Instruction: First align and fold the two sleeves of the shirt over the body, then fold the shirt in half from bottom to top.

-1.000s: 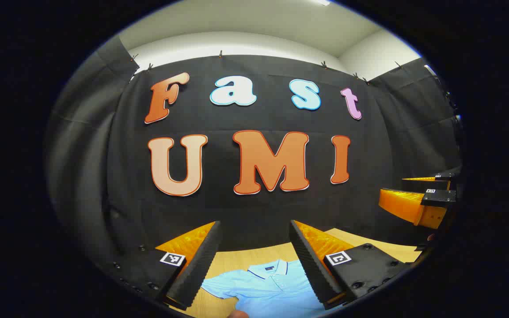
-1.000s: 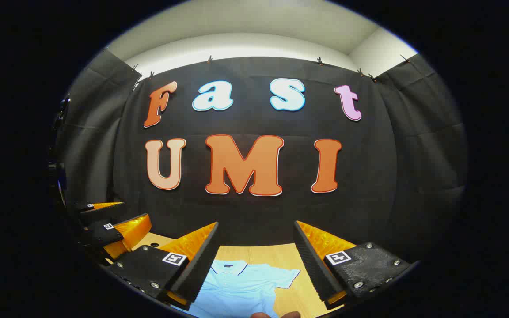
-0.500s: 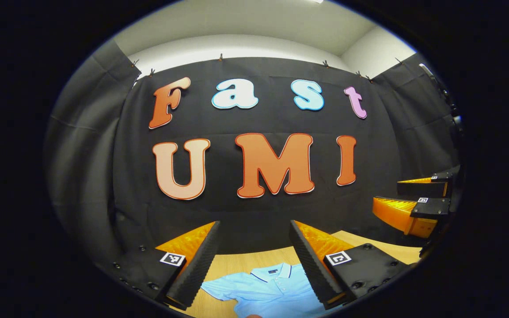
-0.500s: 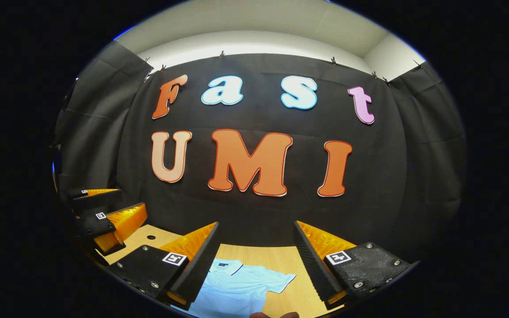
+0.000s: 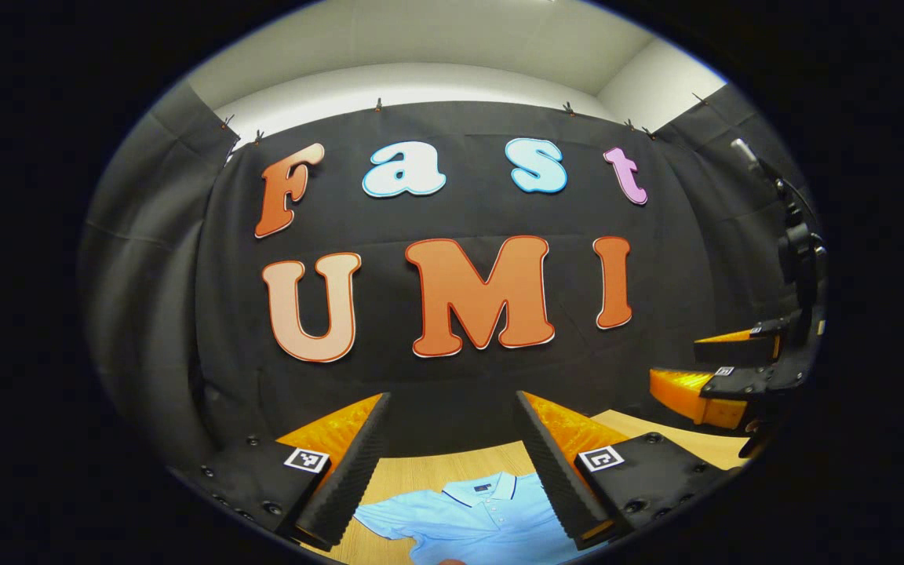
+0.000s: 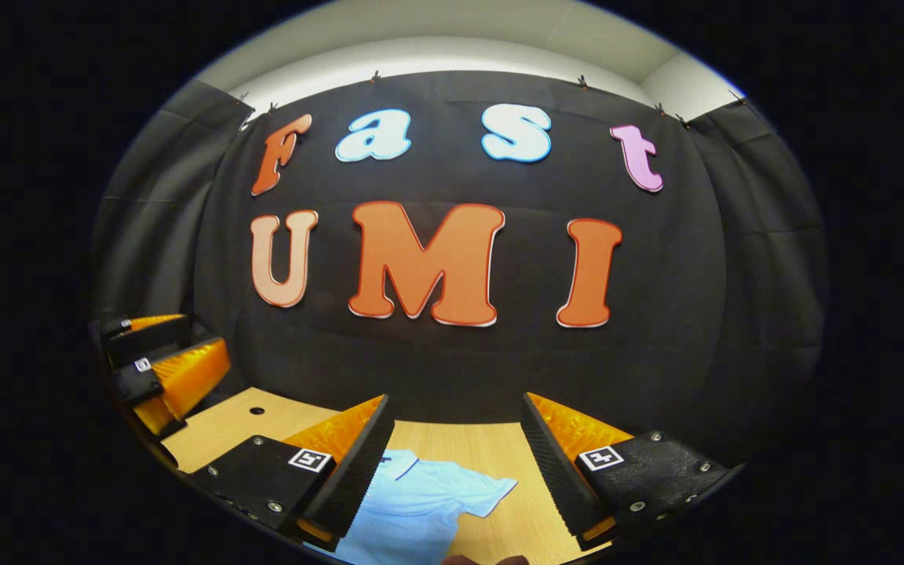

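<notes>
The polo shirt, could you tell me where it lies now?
The light blue polo shirt lies flat on the wooden table, low in both gripper views, collar toward the wall.

A light blue polo shirt [image 5: 474, 519] lies flat and face up on the wooden table [image 6: 491, 451] — collar toward the table's far edge, buttoned placket down its chest. One short sleeve [image 6: 486, 496] spreads sideways, unfolded.

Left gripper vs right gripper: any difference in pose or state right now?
Pose: the left gripper frames the polo shirt's collar; the right gripper frames its sleeve and bare wooden table. State: no difference. Both are open, above the shirt, touching nothing.
</notes>
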### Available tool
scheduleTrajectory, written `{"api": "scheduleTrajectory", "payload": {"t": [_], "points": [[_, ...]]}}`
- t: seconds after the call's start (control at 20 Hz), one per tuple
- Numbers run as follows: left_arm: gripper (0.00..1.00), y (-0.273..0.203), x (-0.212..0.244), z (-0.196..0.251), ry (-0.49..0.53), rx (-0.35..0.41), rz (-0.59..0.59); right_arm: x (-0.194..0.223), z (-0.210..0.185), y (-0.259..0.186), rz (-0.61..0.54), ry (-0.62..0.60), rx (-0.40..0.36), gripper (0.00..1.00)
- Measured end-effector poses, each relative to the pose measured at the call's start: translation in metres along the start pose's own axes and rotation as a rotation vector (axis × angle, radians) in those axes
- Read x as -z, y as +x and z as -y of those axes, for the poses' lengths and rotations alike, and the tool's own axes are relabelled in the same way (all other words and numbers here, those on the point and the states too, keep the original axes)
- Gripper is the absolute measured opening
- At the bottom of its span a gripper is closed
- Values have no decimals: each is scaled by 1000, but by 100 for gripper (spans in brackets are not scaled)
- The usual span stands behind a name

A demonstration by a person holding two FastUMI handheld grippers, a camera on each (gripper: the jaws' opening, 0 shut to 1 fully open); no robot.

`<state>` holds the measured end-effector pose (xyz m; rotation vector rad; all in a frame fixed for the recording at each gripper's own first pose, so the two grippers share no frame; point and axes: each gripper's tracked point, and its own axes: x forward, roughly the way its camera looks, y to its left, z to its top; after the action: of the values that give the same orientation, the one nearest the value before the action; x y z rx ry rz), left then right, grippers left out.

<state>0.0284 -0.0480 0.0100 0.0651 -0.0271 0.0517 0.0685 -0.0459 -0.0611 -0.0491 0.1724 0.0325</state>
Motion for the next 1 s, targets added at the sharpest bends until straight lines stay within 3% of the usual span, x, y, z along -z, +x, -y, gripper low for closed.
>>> {"api": "scheduleTrajectory", "payload": {"t": [0.5,0.8,1.0], "points": [[100,-7,-3,-10,37,-84,-15,93,29,67,-323,-9,1,99],[99,-8,-2,-17,-15,-112,-26,164,38,95,-565,-11,-28,97],[99,-9,0,-29,-16,-166,-47,208,38,113,-713,10,-48,88]]}}
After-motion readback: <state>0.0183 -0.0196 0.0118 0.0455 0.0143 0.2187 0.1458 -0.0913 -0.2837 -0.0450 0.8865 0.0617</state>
